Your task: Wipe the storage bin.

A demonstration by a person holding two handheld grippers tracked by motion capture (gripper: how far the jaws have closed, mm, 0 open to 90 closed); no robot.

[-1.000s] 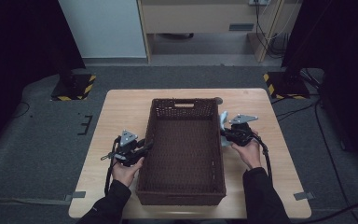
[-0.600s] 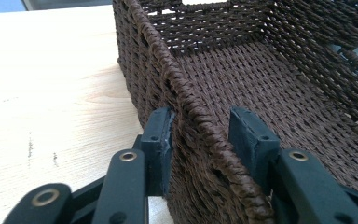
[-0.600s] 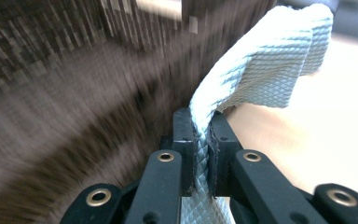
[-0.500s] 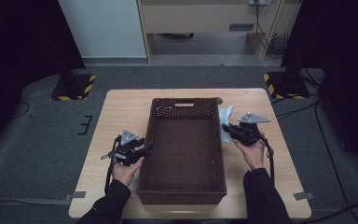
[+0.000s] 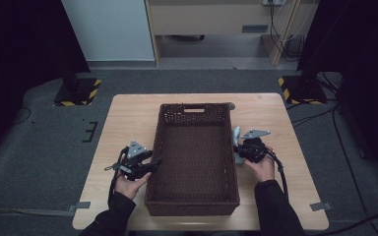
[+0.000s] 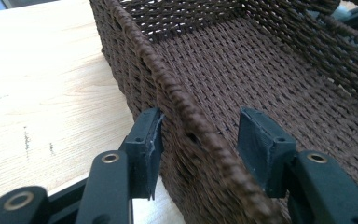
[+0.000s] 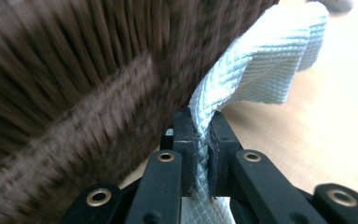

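We see a dark brown woven basket (image 5: 192, 157) standing in the middle of the wooden bench (image 5: 128, 118), its long sides running from the near edge toward the far edge. The basket has nothing inside, and a handle slot is cut into its far wall.

The left claw (image 5: 153, 162) is at the basket's left wall, nearer to the near edge of the bench than to the far one. In the left gripper view, the left claw (image 6: 200, 140) straddles the rim of this wall – one jaw outside, over the bench, and one jaw inside, over the woven bottom. Its jaws have just been opening; they stand apart now. The outer pad is just beside the wicker and the inner pad is clearly away from it, so nothing is pressed between them.

The right claw (image 5: 236, 147) is just beside the basket's right wall, about halfway along it. It is clamped on a pale blue quilted cloth (image 5: 236, 140). In the right gripper view, the two jaws of the right claw (image 7: 201, 140) are pressed together on a fold of the cloth (image 7: 265, 65), which rises from the jaws and hangs over toward the bench – its far end rests on the wood, close to the outside of the basket wall. This view is blurred on the wicker side, so we cannot tell whether the cloth touches the wall.
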